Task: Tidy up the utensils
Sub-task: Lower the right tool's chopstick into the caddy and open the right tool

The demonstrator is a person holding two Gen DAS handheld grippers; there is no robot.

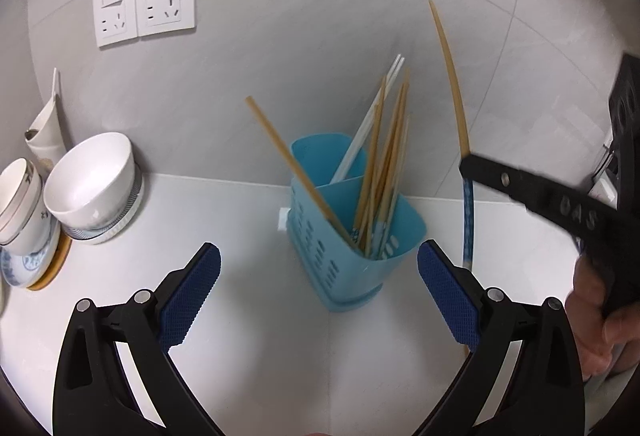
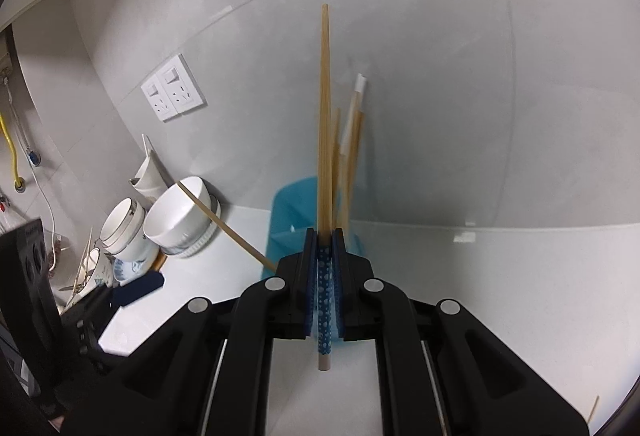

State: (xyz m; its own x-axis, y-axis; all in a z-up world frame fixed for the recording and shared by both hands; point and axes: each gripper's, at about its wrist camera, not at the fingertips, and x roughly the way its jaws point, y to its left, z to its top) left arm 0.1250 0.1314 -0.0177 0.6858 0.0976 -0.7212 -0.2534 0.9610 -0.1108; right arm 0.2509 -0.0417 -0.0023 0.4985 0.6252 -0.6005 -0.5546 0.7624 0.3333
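Observation:
A light-blue slotted utensil holder (image 1: 352, 268) stands on the white counter near the wall, also seen behind my right fingers as the holder (image 2: 290, 203). Several wooden and white chopsticks (image 1: 384, 163) stand in it, and one wooden chopstick (image 1: 296, 171) leans out to the left. My left gripper (image 1: 319, 248) is wide open just in front of the holder, with nothing pressed between its blue pads (image 1: 192, 296). My right gripper (image 2: 325, 236) is shut on a wooden chopstick (image 2: 325, 115) with a blue dotted end, held upright to the right of the holder; that chopstick (image 1: 452, 75) shows beside the right gripper (image 1: 466, 165).
At the left stand a white bowl (image 1: 92, 179) on stacked plates, white cups (image 1: 20, 203) and a white jug (image 1: 46, 123). Two wall sockets (image 1: 144, 3) sit above them. A person's hand (image 1: 600, 316) holds the right gripper. Tiled wall closes the back.

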